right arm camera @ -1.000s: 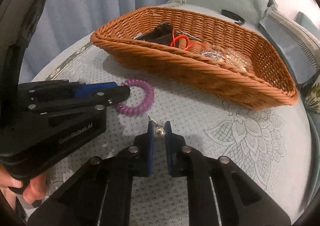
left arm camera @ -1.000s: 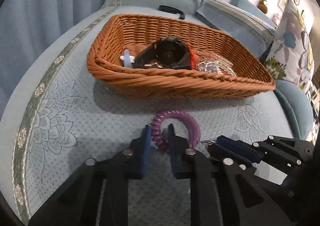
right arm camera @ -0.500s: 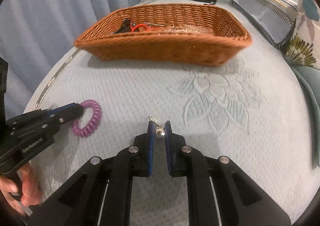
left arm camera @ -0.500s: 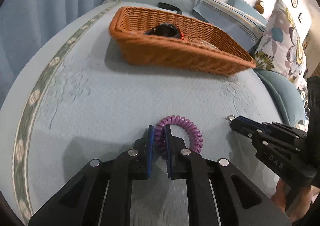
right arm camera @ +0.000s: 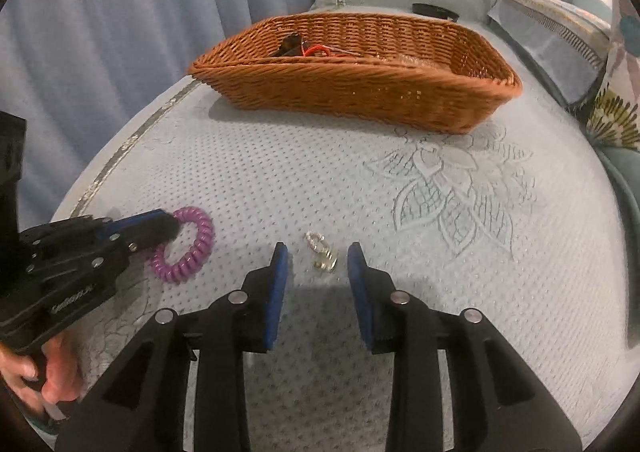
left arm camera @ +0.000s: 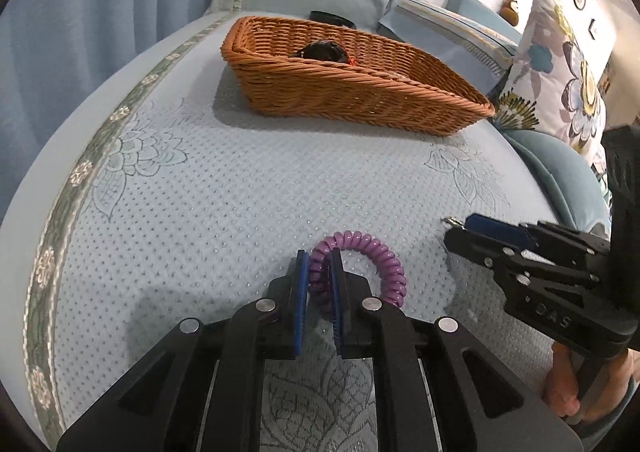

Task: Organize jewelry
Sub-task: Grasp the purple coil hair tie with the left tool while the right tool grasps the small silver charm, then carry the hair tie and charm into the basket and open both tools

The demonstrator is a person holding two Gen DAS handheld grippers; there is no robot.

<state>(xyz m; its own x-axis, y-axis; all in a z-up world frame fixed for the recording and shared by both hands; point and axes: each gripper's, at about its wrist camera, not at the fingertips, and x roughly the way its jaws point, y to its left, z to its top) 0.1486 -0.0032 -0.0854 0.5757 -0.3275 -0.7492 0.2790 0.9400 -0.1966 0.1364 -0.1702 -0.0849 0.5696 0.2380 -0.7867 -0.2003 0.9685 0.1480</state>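
My left gripper [left arm camera: 319,258] is shut on a purple coil bracelet [left arm camera: 372,256] that rests low on the light blue bedspread; it also shows in the right wrist view [right arm camera: 188,252]. My right gripper [right arm camera: 318,252] is open, and a small gold earring [right arm camera: 322,252] lies on the bedspread between its fingertips. In the left wrist view the right gripper [left arm camera: 460,230] sits to the right of the bracelet. The wicker basket [left arm camera: 360,92] stands farther back and holds a black item, a red cord and more jewelry.
A floral pillow [left arm camera: 560,64] and blue cushions lie at the right. Blue curtains [right arm camera: 120,32] hang at the left behind the bed edge. A black band [left arm camera: 332,18] lies behind the basket [right arm camera: 360,92].
Both grippers have drawn back from the basket toward the near side of the bed. My right gripper has opened and let the earring down onto the bedspread. The left stays shut on the bracelet.
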